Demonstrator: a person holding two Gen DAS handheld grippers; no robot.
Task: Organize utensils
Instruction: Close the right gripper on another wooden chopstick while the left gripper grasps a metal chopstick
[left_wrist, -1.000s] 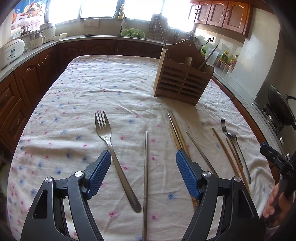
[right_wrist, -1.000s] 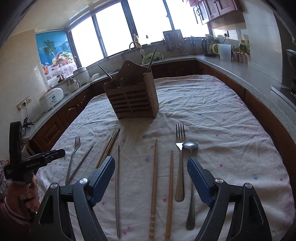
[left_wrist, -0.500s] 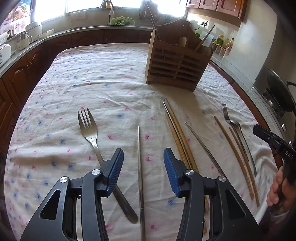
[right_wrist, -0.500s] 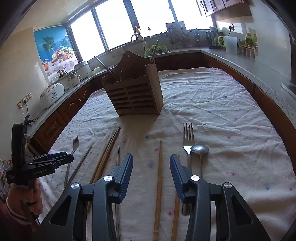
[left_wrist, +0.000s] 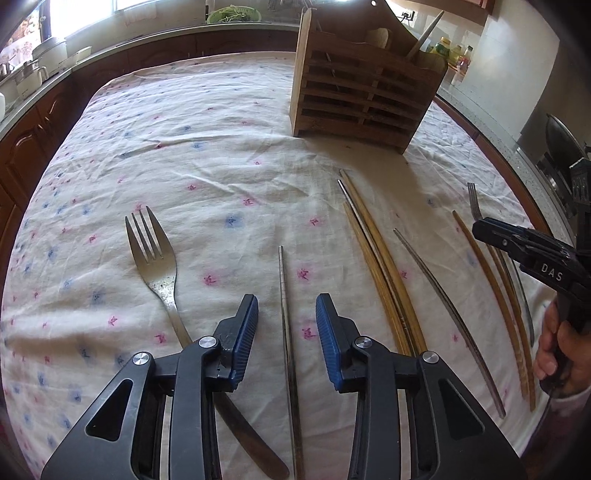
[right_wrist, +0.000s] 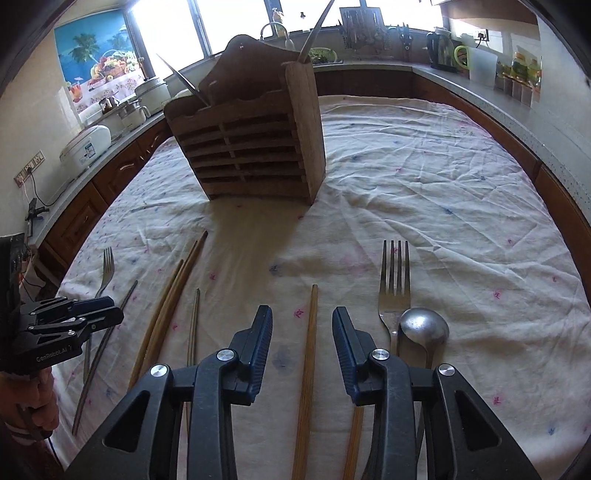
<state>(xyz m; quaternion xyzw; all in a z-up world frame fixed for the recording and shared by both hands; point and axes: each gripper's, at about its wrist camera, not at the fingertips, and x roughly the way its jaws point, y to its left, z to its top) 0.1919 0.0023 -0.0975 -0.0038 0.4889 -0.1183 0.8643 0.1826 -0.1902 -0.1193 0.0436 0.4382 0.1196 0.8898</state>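
My left gripper (left_wrist: 286, 314) hovers low over the cloth. Its jaws are closing around a metal chopstick (left_wrist: 282, 280), and the blue pads stay clear of it. A steel fork (left_wrist: 151, 243) lies just to its left. My right gripper (right_wrist: 302, 325) likewise straddles a wooden chopstick (right_wrist: 312, 332), jaws closing and pads not touching it. A second wooden chopstick (right_wrist: 356, 435), a fork (right_wrist: 395, 280) and a spoon (right_wrist: 424, 328) lie to its right. The wooden utensil holder (left_wrist: 362, 99) (right_wrist: 251, 147) stands upright farther back with a few utensils in it.
A pair of wooden chopsticks (left_wrist: 376, 266) and another metal chopstick (left_wrist: 443, 302) lie between the grippers. The flowered tablecloth (left_wrist: 207, 147) covers the table. Kitchen counters with appliances (right_wrist: 88, 144) ring it. The right gripper (left_wrist: 480, 229) shows at the left wrist view's edge, in a hand.
Both grippers have narrowed their jaws a lot and moved forward and down toward the chopsticks. The holder now looms larger in both views.
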